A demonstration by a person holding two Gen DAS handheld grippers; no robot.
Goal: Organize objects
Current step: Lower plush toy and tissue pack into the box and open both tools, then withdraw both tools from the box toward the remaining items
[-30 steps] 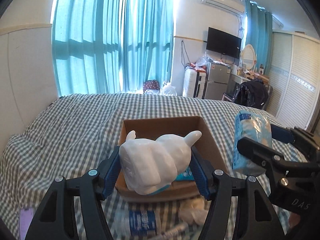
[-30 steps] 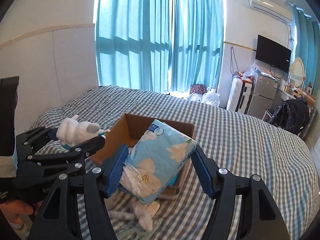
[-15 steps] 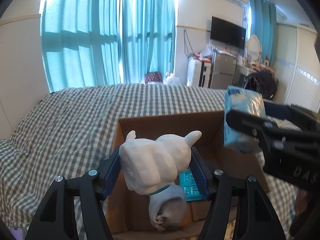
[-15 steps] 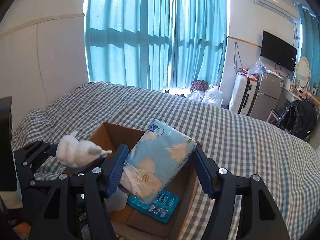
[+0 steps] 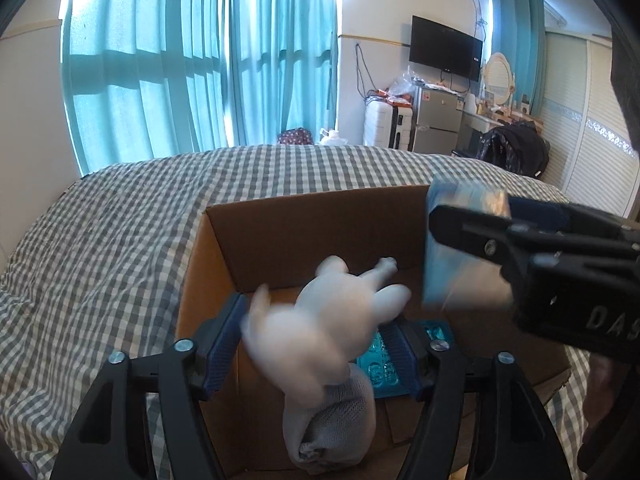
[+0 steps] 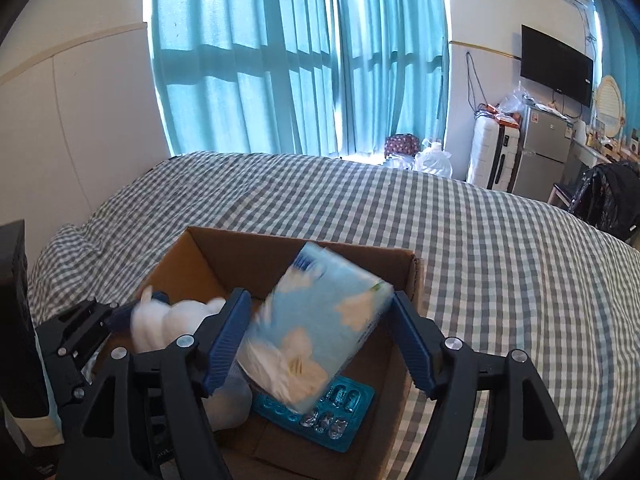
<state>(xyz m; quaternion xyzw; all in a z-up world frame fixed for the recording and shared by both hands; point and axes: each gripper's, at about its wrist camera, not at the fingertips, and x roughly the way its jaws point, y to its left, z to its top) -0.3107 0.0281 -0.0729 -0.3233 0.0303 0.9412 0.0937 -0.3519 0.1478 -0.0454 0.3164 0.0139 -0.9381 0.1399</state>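
An open cardboard box (image 5: 280, 232) (image 6: 208, 256) sits on the checked bed. My left gripper (image 5: 316, 344) is open over the box; a white plush toy (image 5: 320, 332) (image 6: 168, 320) is blurred between its fingers, falling free. My right gripper (image 6: 320, 340) is open over the box; a blue tissue pack (image 6: 320, 320) (image 5: 460, 248) is blurred and tilted between its fingers, dropping. Inside the box lie a teal blister pack (image 6: 320, 416) (image 5: 384, 364) and a grey rolled sock (image 5: 332, 428).
The grey checked bedspread (image 6: 500, 264) surrounds the box. Teal curtains (image 5: 200, 72) hang behind the bed. A TV (image 5: 446, 52), a small fridge (image 5: 436, 128) and a wardrobe (image 5: 592, 120) stand at the far right.
Both grippers opened over the box. The plush toy and the tissue pack slipped from the fingers and are falling into the box.
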